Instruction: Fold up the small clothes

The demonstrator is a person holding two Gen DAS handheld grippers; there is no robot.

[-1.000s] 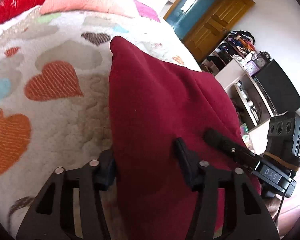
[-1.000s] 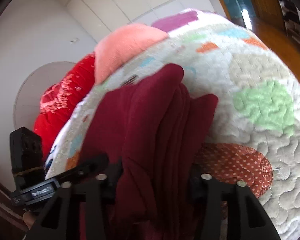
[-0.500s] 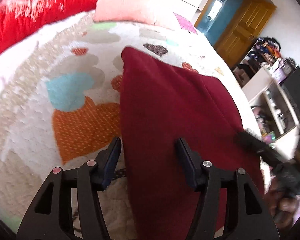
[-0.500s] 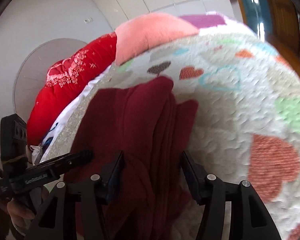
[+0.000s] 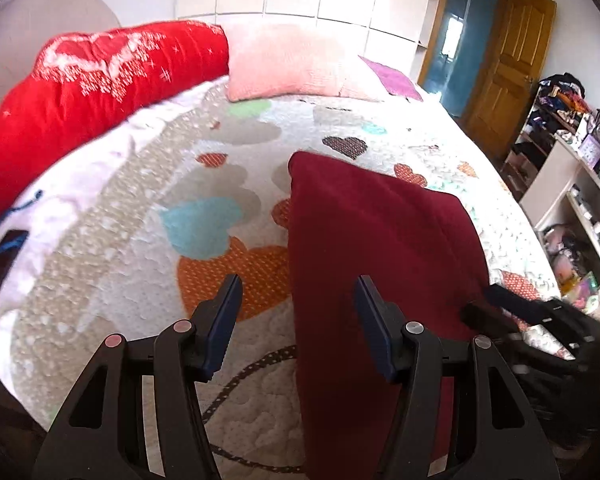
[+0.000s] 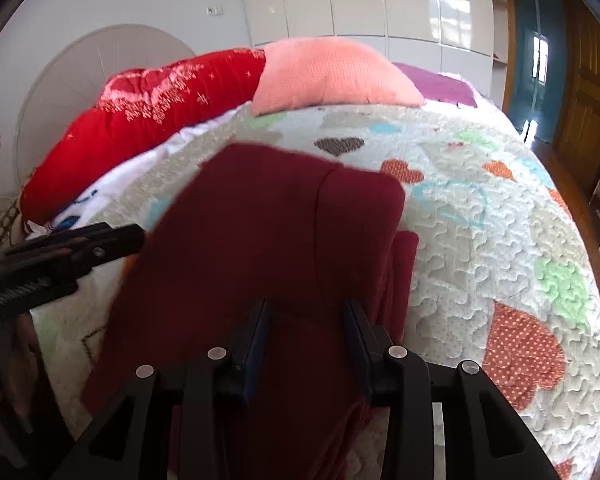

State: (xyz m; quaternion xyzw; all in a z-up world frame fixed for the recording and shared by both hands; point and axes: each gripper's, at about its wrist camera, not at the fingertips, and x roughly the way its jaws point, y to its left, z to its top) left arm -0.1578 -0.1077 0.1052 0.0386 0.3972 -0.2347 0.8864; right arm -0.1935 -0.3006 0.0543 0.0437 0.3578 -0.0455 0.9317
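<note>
A folded dark red garment [image 5: 376,248] lies on the heart-patterned quilt [image 5: 140,240]; it also shows in the right wrist view [image 6: 260,236]. My left gripper [image 5: 298,312] is open, its jaws wide apart over the garment's left edge, holding nothing. My right gripper [image 6: 306,332] has its jaws partly apart with the garment's near edge between them; the cloth looks slack there. The left gripper shows at the left of the right wrist view [image 6: 84,246], and the right gripper shows at the right of the left wrist view [image 5: 516,316].
A red quilt roll [image 5: 100,88] and a pink pillow [image 5: 292,64] lie at the head of the bed. A dark phone [image 5: 0,264] lies at the left edge. Shelves with clutter [image 5: 572,168] and a wooden door [image 5: 508,64] stand to the right.
Both grippers have pulled back and risen from the garment. The left jaws have opened and let go of the cloth. The garment now lies flatter on the quilt.
</note>
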